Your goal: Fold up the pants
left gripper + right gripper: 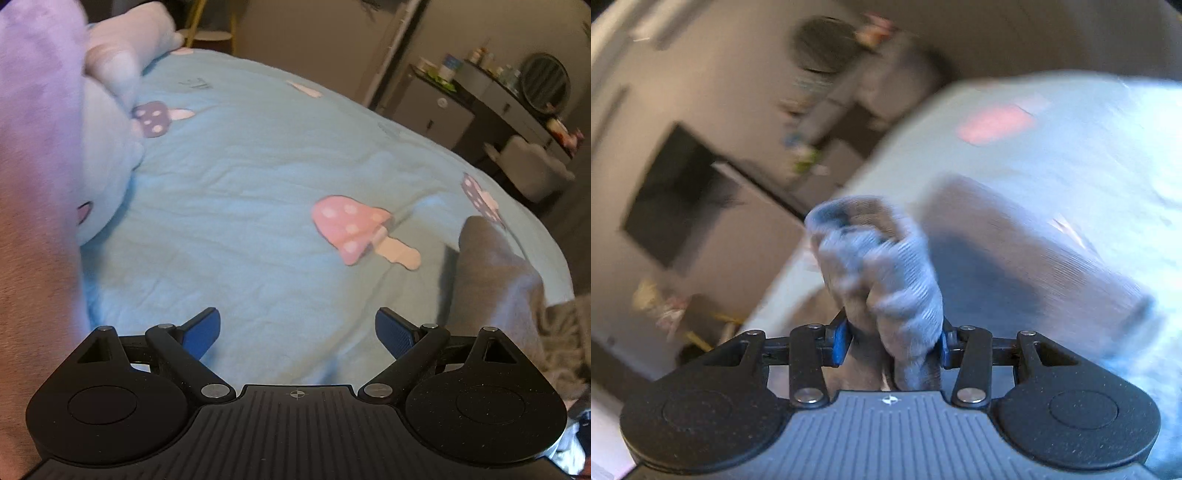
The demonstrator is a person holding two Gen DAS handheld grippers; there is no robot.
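Far left in the left wrist view: a plush toy, pale blue, lies on the bed by a lilac/pink blurred mass that I can't identify. Next, the left gripper: jaws spread wide, nothing btwn them, hovering over bare mushroom-print sheet. Right of it, grey pants fabric rises from the sheet as a ridge toward the frame's right edge.

Right wrist view is heavily smeared. The right gripper has its blue pads pressed on a bunched wad of the pants; jaws roughly half closed around the thick fabric. More grey cloth lies flat on the bed to the right of the wad.

Step in hand, as I judge it: carry the gripped end over to make a fold. To do it well: keep the pinch firm, lift just enough so the cloth clears itself, lay it down aligned w/ the flat part, and use the free left gripper to pin or catch the other corner so the layer doesn't drag.

Room: wide open sheet in the middle, good for spreading. Watch the toy at the left and the bed edge at the right, beyond which stands a dresser w/ clutter.
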